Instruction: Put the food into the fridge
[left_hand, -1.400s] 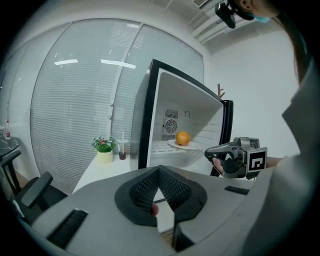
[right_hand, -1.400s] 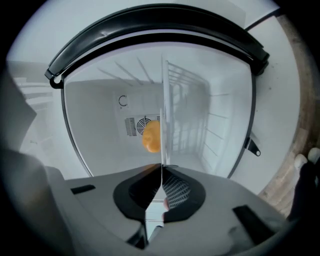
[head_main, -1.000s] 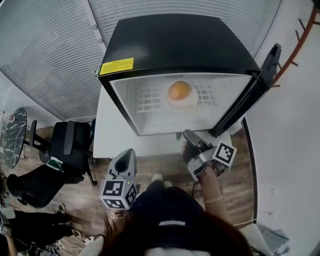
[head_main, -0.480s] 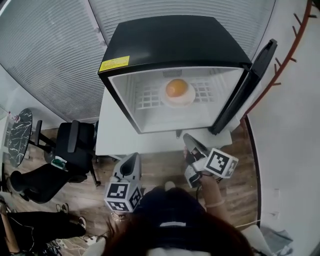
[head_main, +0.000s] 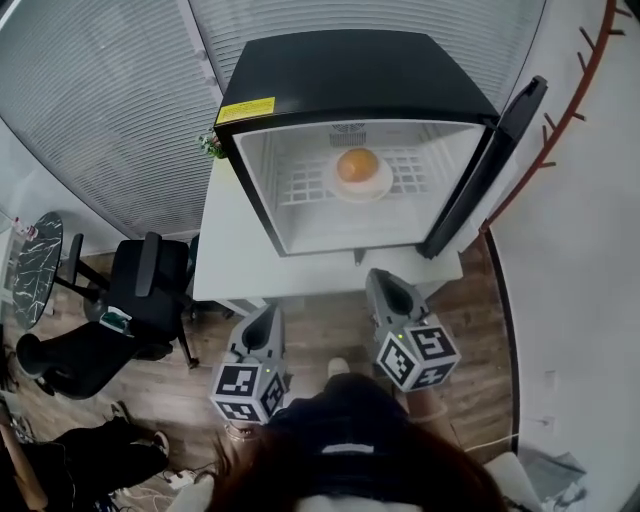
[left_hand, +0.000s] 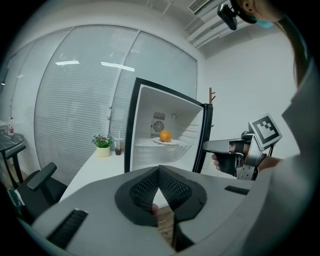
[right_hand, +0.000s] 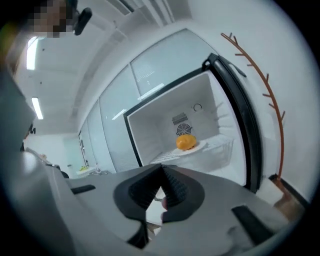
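- Your left gripper has its jaws closed tip to tip, with nothing between them. It hangs in front of the table, below and left of the fridge opening.
- Your right gripper is likewise closed, pads together, and carries nothing. It sits just in front of the table edge, near the foot of the open door.
- Both grippers point towards the fridge interior and are clear of it.
- The fridge, black outside and white inside, stands on a white table. Its door is swung open to your right.
- Inside, an orange lies on a white plate. The plate rests on the wire shelf, towards the back and just below the fan grille.
- A small potted plant stands on the table just left of the fridge.
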